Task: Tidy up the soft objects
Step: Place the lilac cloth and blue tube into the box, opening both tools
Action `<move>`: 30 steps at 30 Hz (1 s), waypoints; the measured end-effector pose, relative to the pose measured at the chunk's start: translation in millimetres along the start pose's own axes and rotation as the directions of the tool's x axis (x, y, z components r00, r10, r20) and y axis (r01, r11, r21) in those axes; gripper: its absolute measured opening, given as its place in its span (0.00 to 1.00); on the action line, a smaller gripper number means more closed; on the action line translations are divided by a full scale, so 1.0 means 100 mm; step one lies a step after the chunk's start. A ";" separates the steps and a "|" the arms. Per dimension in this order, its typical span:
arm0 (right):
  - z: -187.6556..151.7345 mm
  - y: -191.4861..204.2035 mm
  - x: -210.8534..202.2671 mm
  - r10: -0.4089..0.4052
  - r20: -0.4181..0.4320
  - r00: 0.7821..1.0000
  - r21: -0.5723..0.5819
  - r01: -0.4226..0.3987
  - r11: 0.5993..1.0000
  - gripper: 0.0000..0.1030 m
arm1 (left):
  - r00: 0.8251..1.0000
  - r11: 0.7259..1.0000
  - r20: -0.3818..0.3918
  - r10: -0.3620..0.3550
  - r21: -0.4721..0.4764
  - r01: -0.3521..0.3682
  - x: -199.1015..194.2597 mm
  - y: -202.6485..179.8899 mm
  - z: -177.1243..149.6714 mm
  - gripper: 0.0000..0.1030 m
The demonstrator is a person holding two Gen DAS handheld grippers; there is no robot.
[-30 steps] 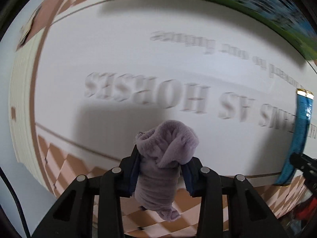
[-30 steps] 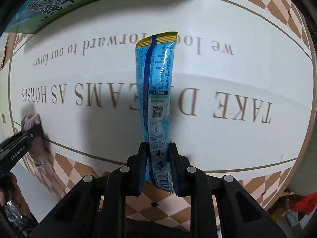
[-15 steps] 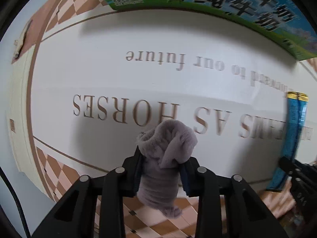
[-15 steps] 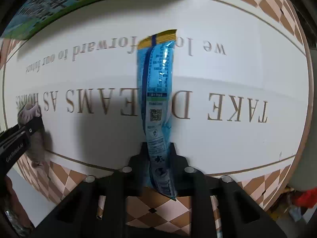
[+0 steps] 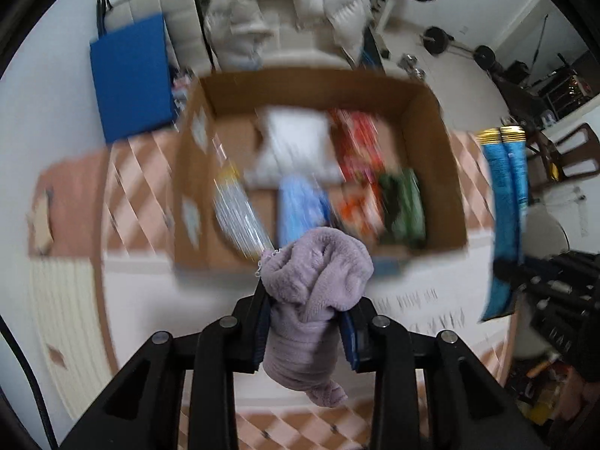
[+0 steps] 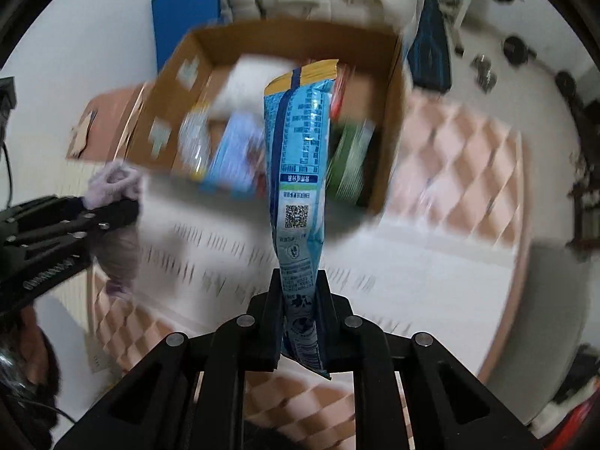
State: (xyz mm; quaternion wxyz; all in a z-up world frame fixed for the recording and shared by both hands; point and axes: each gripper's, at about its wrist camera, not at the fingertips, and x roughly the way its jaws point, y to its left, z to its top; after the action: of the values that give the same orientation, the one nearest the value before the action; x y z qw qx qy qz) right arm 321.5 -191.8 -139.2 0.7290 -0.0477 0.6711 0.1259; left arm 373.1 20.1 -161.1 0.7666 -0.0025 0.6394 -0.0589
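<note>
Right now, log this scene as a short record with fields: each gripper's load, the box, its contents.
left gripper: shut on purple sock
right gripper: shut on blue packet, held upright
cardboard box: open-topped, ahead of both grippers on the table mat
box contents: white pouch, red, green and blue packs, blurred
image quality: background motion-blurred
</note>
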 end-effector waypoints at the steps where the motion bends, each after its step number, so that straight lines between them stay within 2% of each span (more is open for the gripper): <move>1: 0.18 -0.06 -0.03 -0.024 0.012 1.000 -0.004 0.024 1.000 0.15 | 1.000 1.000 -0.002 0.023 0.004 -0.023 0.04 0.05 0.18 0.28; 3: 0.66 -0.15 -0.01 -0.072 0.015 0.997 -0.008 0.072 0.997 0.15 | 0.999 0.999 -0.040 0.036 -0.012 -0.036 0.19 0.20 0.55 0.28; 6: 1.20 -0.24 0.25 -0.079 -0.050 0.996 0.020 0.080 0.997 0.15 | 0.992 0.998 -0.123 0.038 -0.048 -0.045 0.54 0.45 0.96 0.28; 10: 1.82 -0.34 0.83 -0.096 -0.162 0.982 0.077 0.110 0.991 0.15 | 0.978 0.995 -0.207 0.041 -0.081 -0.059 0.88 0.63 1.24 0.28; 15: 2.06 -0.43 1.24 -0.144 -0.220 0.965 0.109 0.171 0.979 0.15 | 0.958 0.993 -0.283 0.036 -0.100 -0.067 1.26 0.71 1.40 0.31; 17: 2.07 -0.46 1.35 -0.141 -0.239 0.961 0.125 0.174 0.977 0.15 | 0.942 0.992 -0.332 0.041 -0.102 -0.080 1.44 0.75 1.42 0.31; 18: 2.08 -0.47 1.39 -0.142 -0.249 0.958 0.128 0.178 0.976 0.16 | 0.929 0.990 -0.369 0.035 -0.115 -0.083 1.54 0.78 1.41 0.32; 20: 2.08 -0.47 1.52 -0.134 -0.285 0.949 0.134 0.177 0.975 0.16 | 0.915 0.987 -0.403 0.007 -0.142 -0.070 1.65 0.81 1.39 0.32; 23: 2.07 -0.46 1.58 -0.157 -0.305 0.939 0.133 0.205 0.970 0.36 | 0.918 0.989 -0.395 0.024 -0.122 -0.079 1.67 0.79 1.38 0.44; 24: 2.08 -0.46 1.57 -0.142 -0.298 0.944 0.143 0.192 0.971 0.43 | 0.924 0.990 -0.380 0.033 -0.116 -0.083 1.65 0.78 1.38 0.53; 25: 2.08 -0.46 1.56 -0.128 -0.297 0.946 0.156 0.180 0.971 0.45 | 0.928 0.990 -0.370 0.037 -0.115 -0.085 1.63 0.77 1.38 0.65; 27: 2.09 -0.45 1.52 -0.110 -0.284 0.953 0.172 0.163 0.971 0.56 | 0.938 0.991 -0.347 0.029 -0.113 -0.072 1.57 0.76 1.39 0.77; 28: 2.09 -0.43 1.49 -0.111 -0.277 0.955 0.175 0.163 0.971 0.59 | 0.941 0.991 -0.336 0.033 -0.111 -0.074 1.53 0.75 1.39 0.80; 30: 2.09 -0.40 1.44 -0.121 -0.265 0.957 0.168 0.169 0.971 0.76 | 0.949 0.992 -0.313 0.042 -0.102 -0.078 1.45 0.73 1.38 0.85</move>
State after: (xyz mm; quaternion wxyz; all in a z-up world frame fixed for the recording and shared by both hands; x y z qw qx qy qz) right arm 543.3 -163.1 -266.3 0.6460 -0.0432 0.7621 0.0007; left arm 539.9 69.5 -283.7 0.6565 -0.0171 0.7541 0.0010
